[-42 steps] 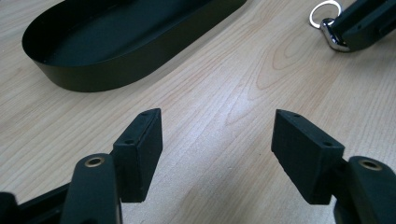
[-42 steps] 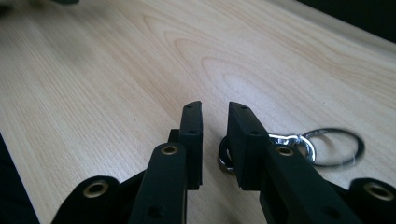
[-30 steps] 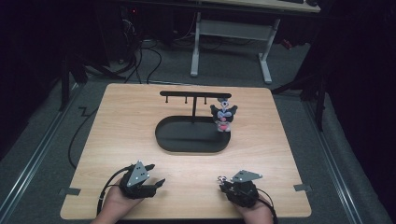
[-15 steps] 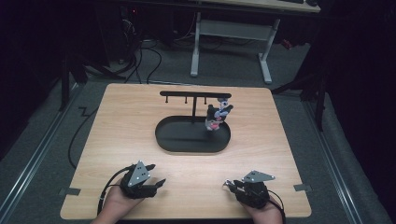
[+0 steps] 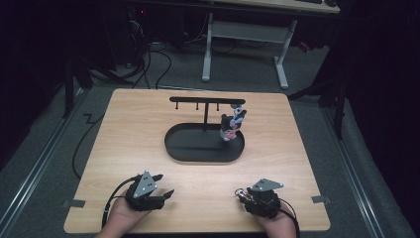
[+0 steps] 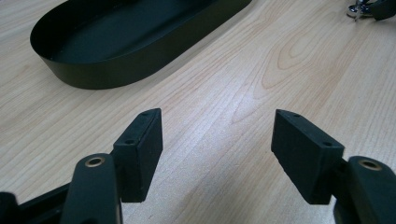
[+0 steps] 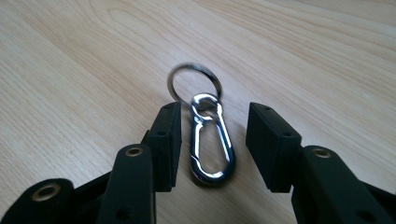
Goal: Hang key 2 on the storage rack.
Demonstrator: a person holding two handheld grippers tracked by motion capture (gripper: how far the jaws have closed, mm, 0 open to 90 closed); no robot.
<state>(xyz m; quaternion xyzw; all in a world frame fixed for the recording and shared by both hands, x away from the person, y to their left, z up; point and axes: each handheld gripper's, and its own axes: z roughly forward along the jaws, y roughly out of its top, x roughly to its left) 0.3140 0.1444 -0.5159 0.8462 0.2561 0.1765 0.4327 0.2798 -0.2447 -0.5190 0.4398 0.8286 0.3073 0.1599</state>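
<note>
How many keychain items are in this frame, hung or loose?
2. A figure keychain hangs at the right end of the stand's bar; a carabiner clip lies on the table between the right claw's open jaws.

Lab setup: wooden bench (image 5: 148, 124) ringed by loose cables (image 5: 148, 59), second desk (image 5: 242, 29) seen behind, dark surroundings.

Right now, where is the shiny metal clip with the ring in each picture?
High view: the carabiner clip lies near the table's front edge, just left of the right gripper.
Left gripper view: a sliver of it shows at the top right corner.
Right gripper view: it lies in the middle, between the open jaws, key ring pointing away.
Shared landmark: the light wooden table, whose grain shows in every view.
</note>
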